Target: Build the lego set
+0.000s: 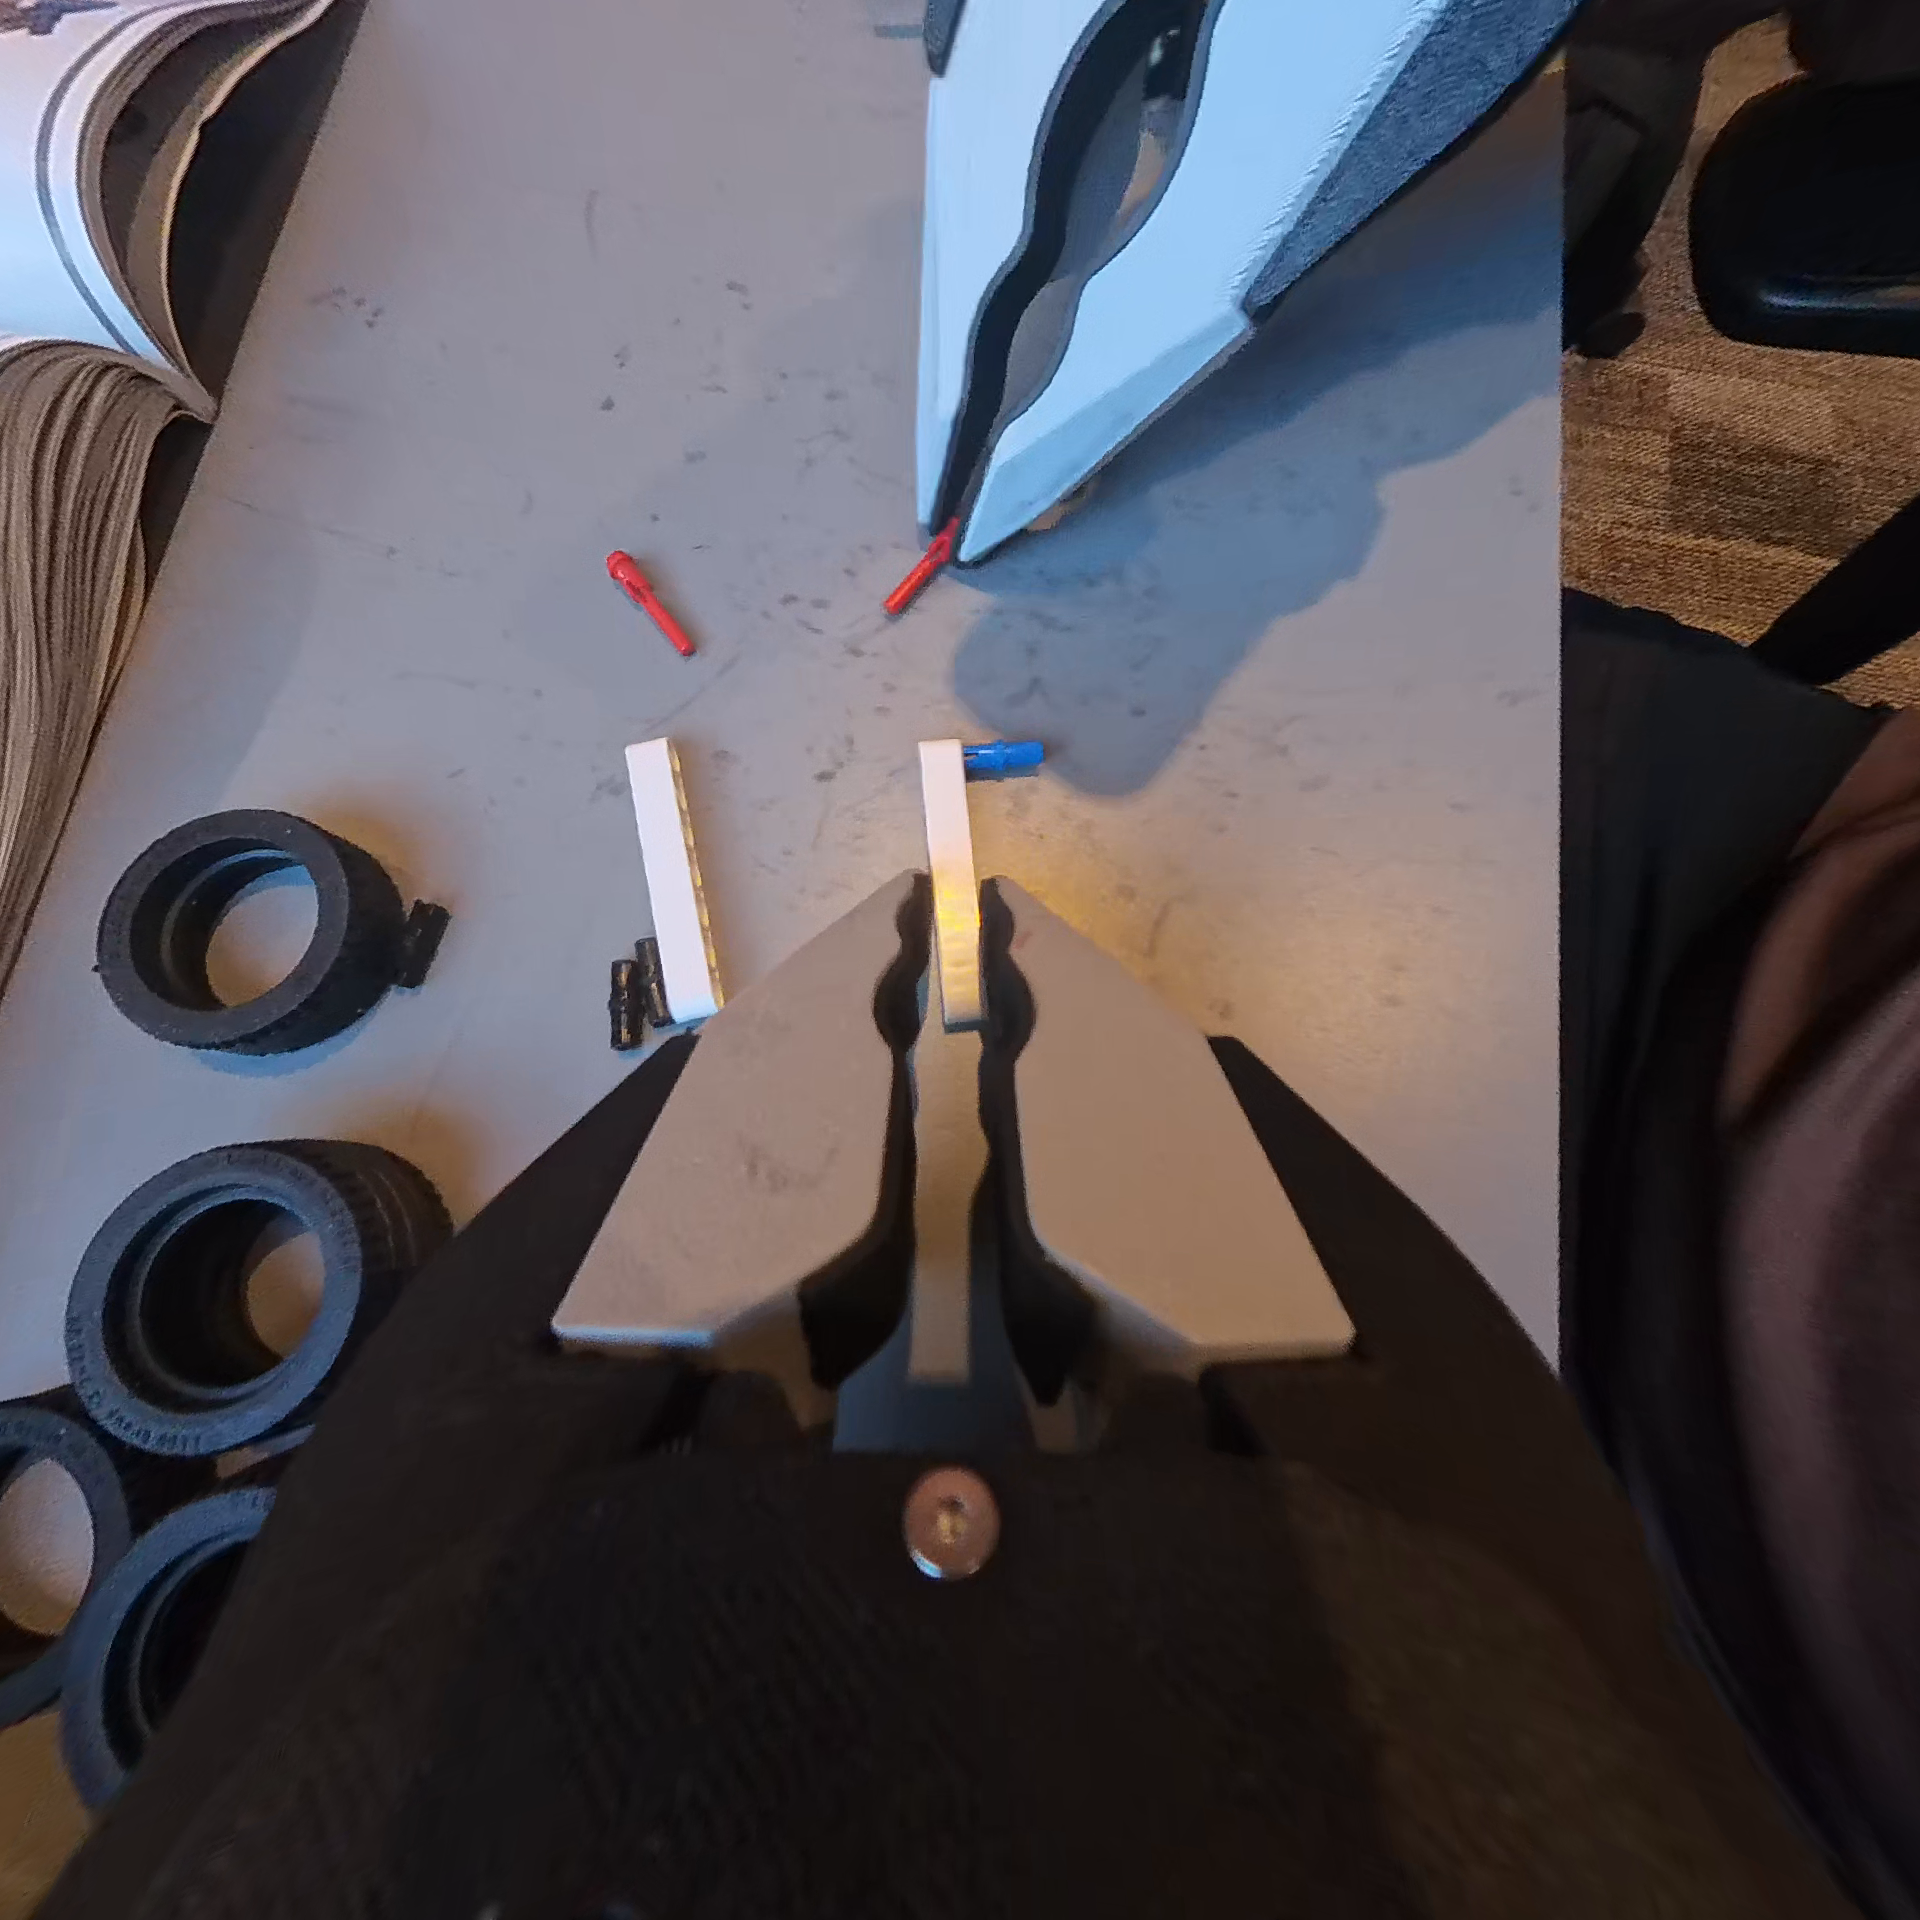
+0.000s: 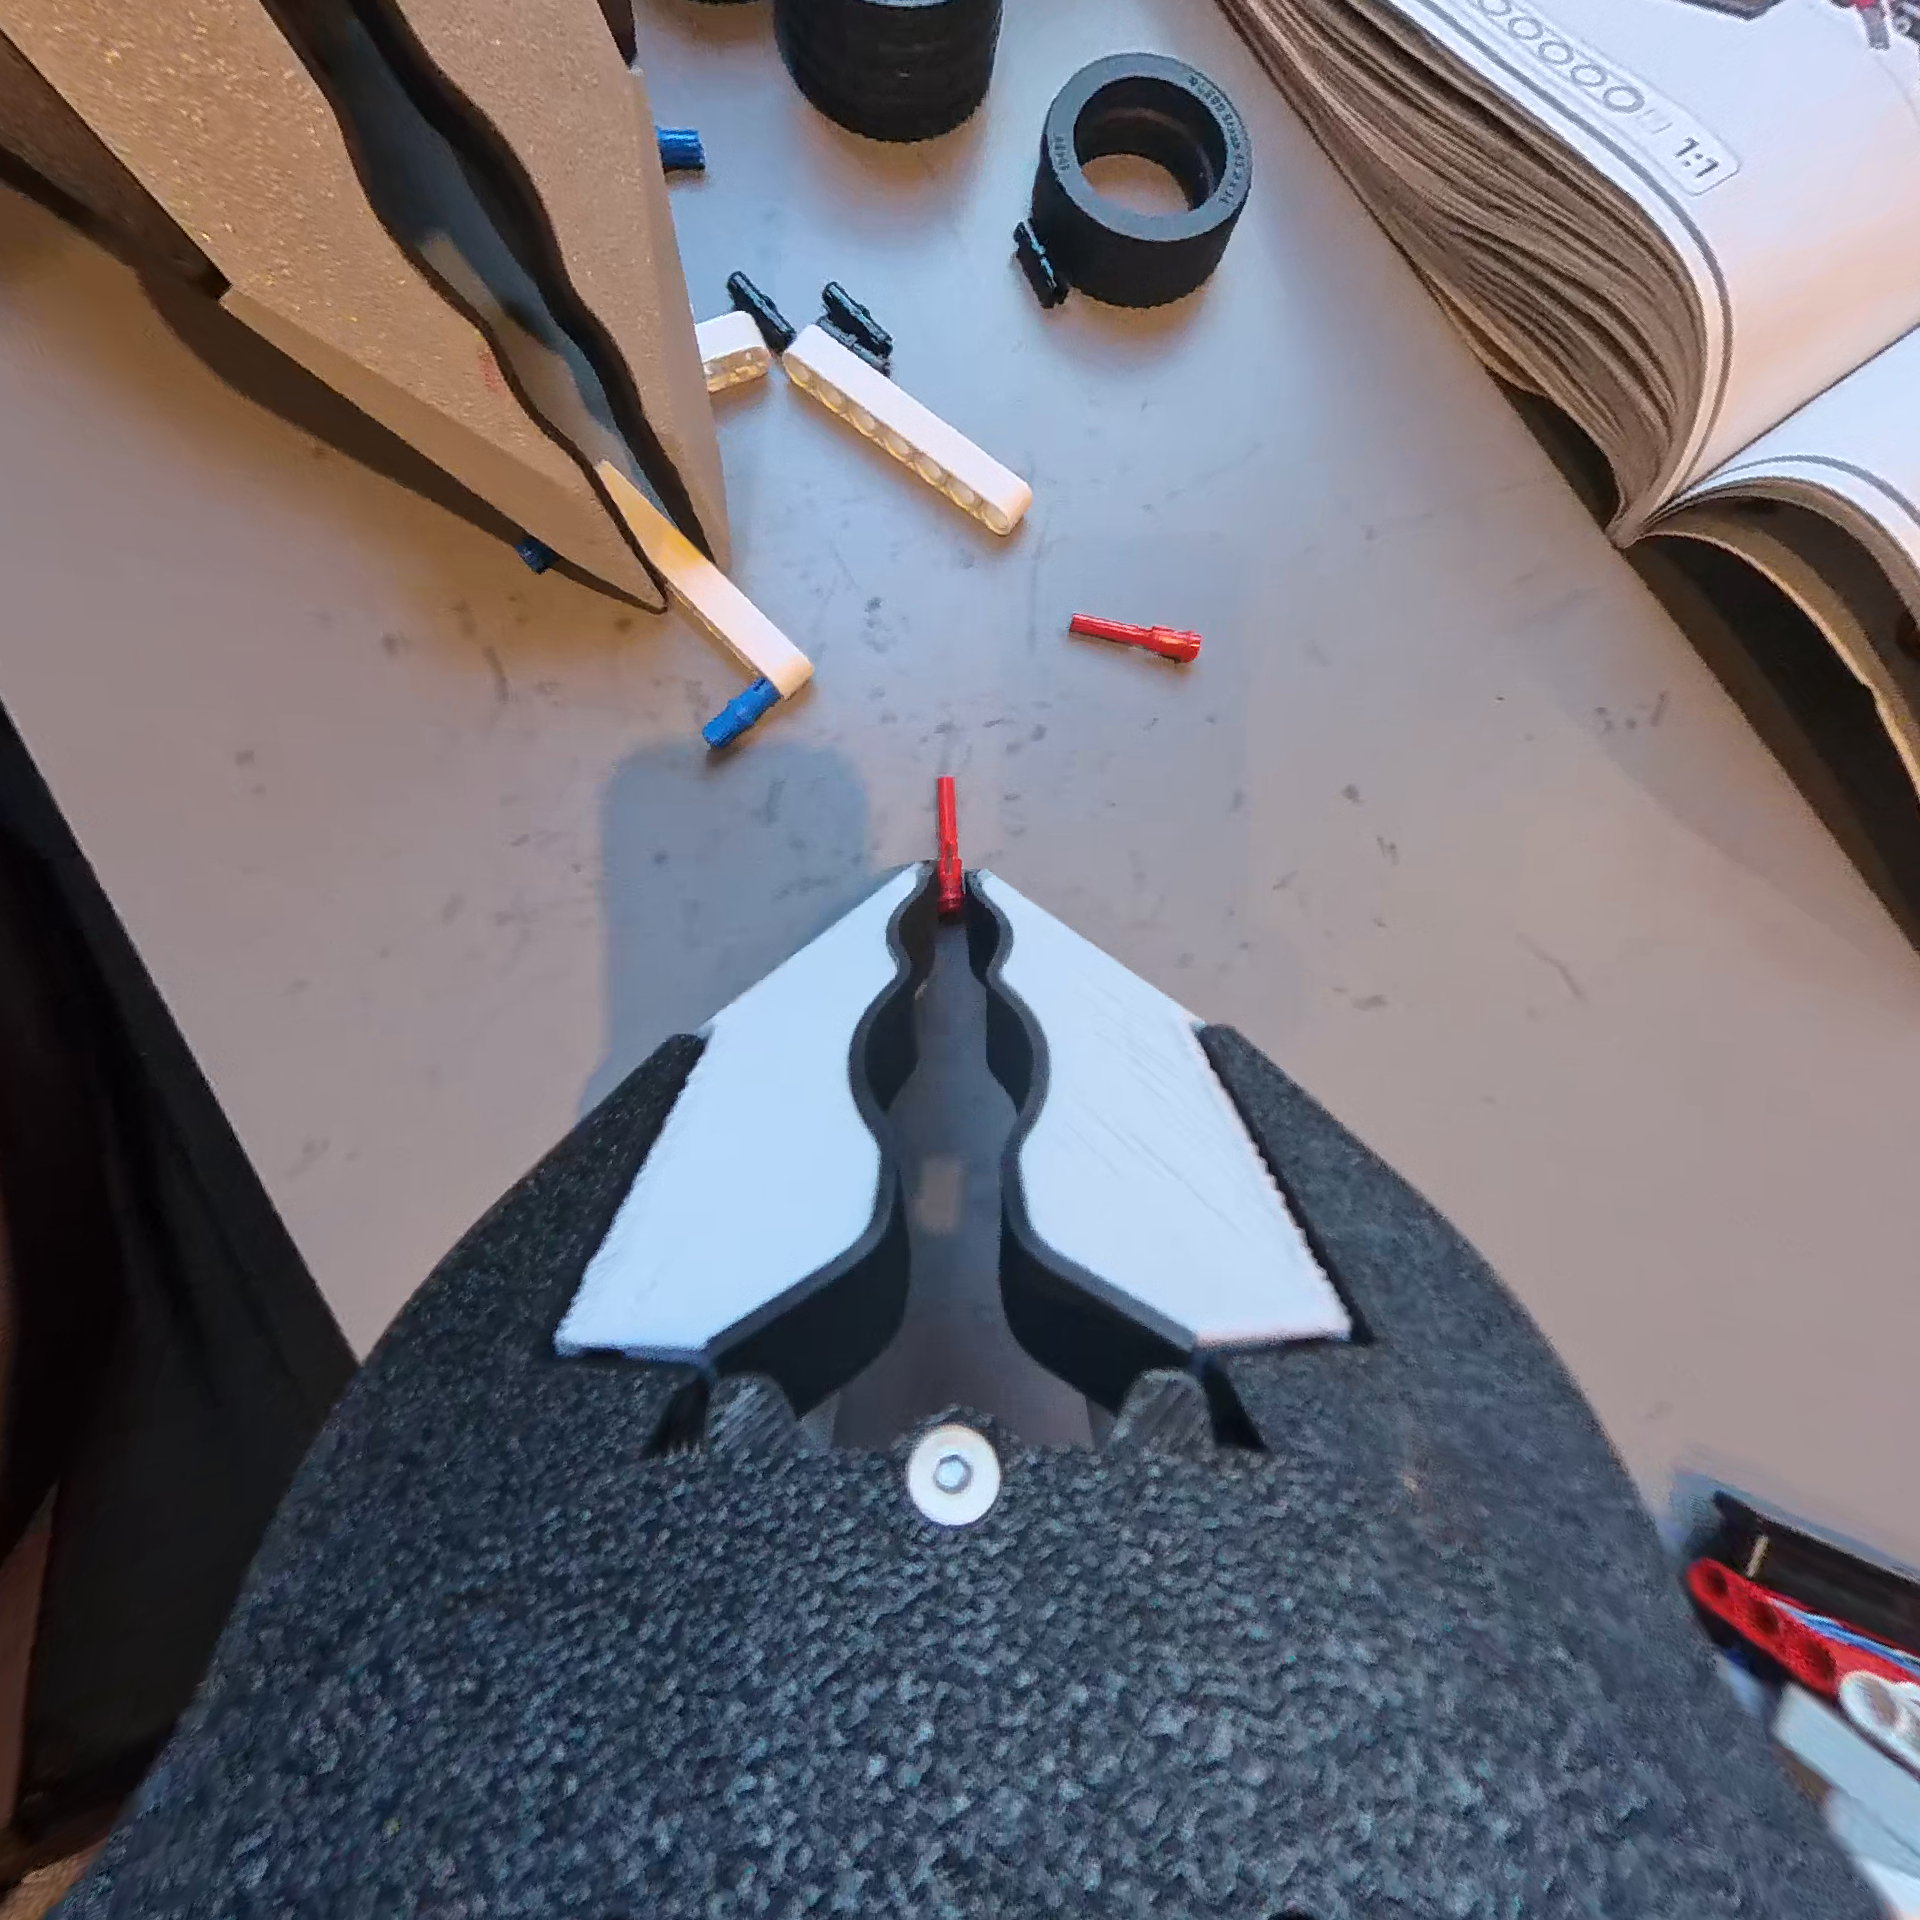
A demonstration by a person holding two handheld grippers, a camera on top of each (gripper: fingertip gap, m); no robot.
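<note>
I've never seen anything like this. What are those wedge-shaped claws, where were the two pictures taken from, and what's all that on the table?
They are hand-held pincers a person squeezes, each carrying a camera that looks along its fingers, so each picture is one claw's own view. The left gripper pinches a white Lego beam with a blue pin in its far end. The right gripper pinches a red pin. On the grey table lie another red pin, another white beam, small black pins, black tyres and an open instruction booklet.

The left gripper (image 1: 954, 883) has tan, wavy-edged fingers on a black body; the right gripper (image 2: 948, 873) has pale blue-white fingers, with a silver screw behind each pair.
</note>
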